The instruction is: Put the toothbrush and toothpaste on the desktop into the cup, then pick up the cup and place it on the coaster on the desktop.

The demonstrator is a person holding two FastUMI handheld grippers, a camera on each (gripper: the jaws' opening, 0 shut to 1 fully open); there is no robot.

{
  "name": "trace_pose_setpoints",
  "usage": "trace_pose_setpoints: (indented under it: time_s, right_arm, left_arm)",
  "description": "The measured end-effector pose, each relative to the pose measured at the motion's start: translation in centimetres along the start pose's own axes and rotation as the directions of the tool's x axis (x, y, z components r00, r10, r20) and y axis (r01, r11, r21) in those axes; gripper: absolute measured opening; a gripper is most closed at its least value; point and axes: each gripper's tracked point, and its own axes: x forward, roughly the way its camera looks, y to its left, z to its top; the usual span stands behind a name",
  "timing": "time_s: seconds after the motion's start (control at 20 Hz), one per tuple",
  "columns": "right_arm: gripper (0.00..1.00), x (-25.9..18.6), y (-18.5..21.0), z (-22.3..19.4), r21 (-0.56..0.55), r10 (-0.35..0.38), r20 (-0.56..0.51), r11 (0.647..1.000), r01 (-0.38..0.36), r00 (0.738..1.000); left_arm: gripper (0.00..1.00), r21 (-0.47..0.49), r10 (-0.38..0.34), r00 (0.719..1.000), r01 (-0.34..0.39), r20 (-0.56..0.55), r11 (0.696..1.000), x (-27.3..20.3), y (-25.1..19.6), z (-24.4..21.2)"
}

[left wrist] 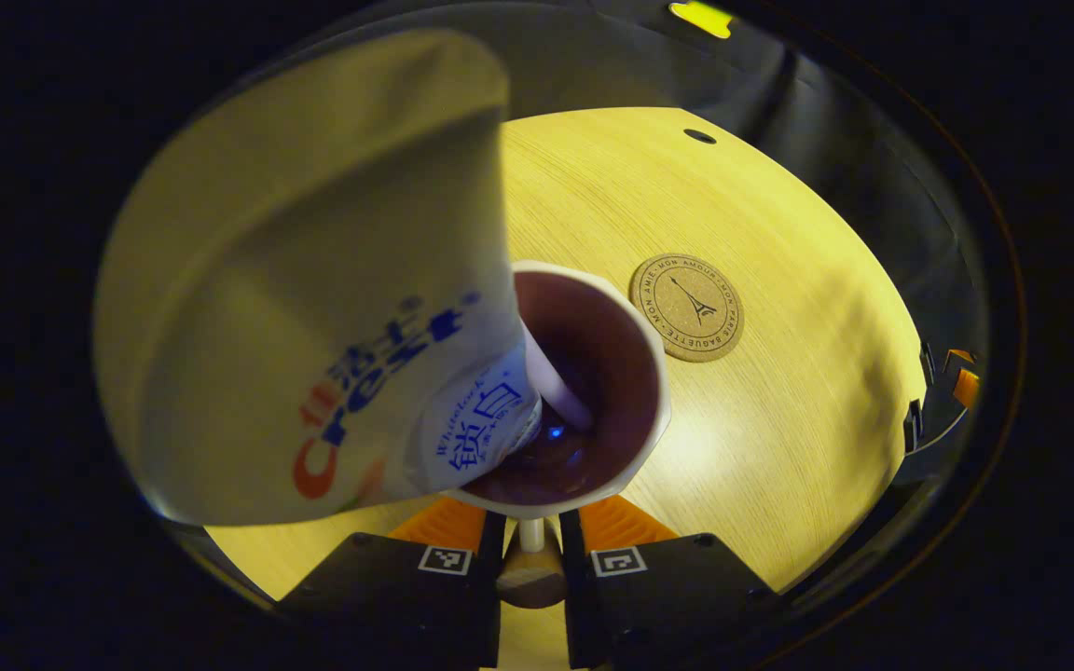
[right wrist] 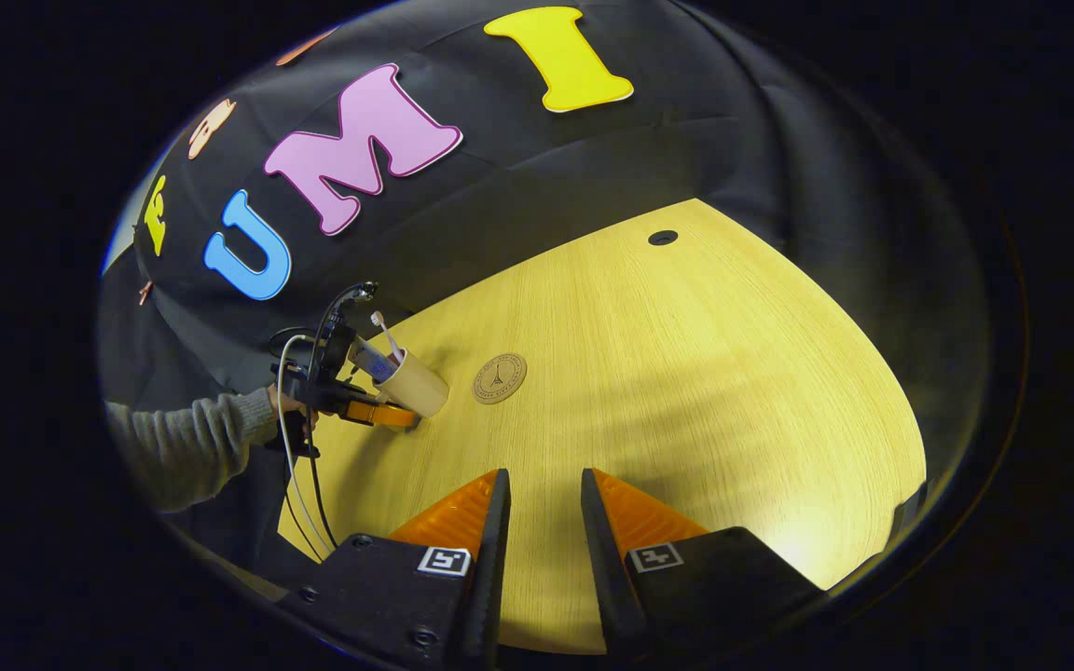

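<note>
- Cup (left wrist: 584, 391): seen from above in the left gripper view, dark inside, pale rim. It sits right at the tips of the left gripper (left wrist: 531, 536). In the right gripper view the cup (right wrist: 414, 384) leans, mouth tipped up and to the left, so it looks lifted or tilted off the desk (right wrist: 686, 391); I cannot tell whether its base touches.
- Contents: toothpaste (left wrist: 313, 298) stands in the cup, wide flat tail looming toward the camera, cap end down inside. Toothbrush (right wrist: 384, 334) pokes up out of the mouth, head on top; its handle (left wrist: 556, 382) runs down inside beside the tube.
- Left gripper: fingers closed to a narrow gap on the cup's near wall or handle; a small rounded piece shows between them. Judged a firm hold on the cup.
- Coaster (left wrist: 687, 307): round cork disc flat on the desk, just right of the cup and slightly farther off. In the right gripper view the coaster (right wrist: 500, 377) lies immediately right of the cup, a small gap between.
- Key relation: the cup must travel a short way right and a touch away, then come down upright. Left gripper is already on it.
- Right gripper (right wrist: 542, 522): fingers apart, nothing between, hanging over bare desk well away from the cup.
- Risk, judged: tall tube makes the load top-heavy.
</note>
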Motion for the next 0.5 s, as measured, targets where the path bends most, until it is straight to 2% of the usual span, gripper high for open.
trace_pose_setpoints:
  time_s: [0.1, 0.15, 0.35, 0.4, 0.45, 0.5]
  right_arm:
    - [0.47, -0.1, -0.3, 0.0, 0.002, 0.001, 0.0, 1.0, -0.001, 1.0]
    - [0.47, -0.2, -0.4, 0.0, 0.001, 0.003, -0.001, 1.0, -0.003, 1.0]
    - [0.47, -0.2, -0.2, -0.1, 0.002, 0.016, -0.001, 1.0, -0.016, 1.0]
    - [0.47, -0.3, -0.2, -0.1, 0.002, 0.02, -0.001, 1.0, -0.02, 1.0]
    - [0.47, -0.4, -0.2, -0.2, 0.002, 0.024, -0.002, 1.0, -0.024, 1.0]
    - [0.47, -0.5, -0.3, -0.2, 0.002, 0.027, -0.001, 1.0, -0.027, 1.0]
  left_arm:
    - [0.36, 0.0, 0.011, 0.999, -0.011, 0.031, 1.0, -0.8, 0.0, 0.7]
    - [0.32, 0.008, 0.015, 0.999, -0.015, 0.039, 1.0, -1.3, -0.1, 1.0]
    - [0.32, 0.02, 0.003, 0.998, -0.004, 0.06, 1.0, -2.5, -1.7, 2.3]
    - [0.36, 0.021, -0.001, 0.998, 0.0, 0.061, 1.0, -2.7, -2.2, 2.6]
    - [0.32, 0.025, -0.006, 0.998, 0.005, 0.058, 1.0, -2.8, -2.8, 2.8]
    - [0.32, 0.031, -0.011, 0.998, 0.009, 0.056, 0.999, -2.8, -3.4, 3.1]
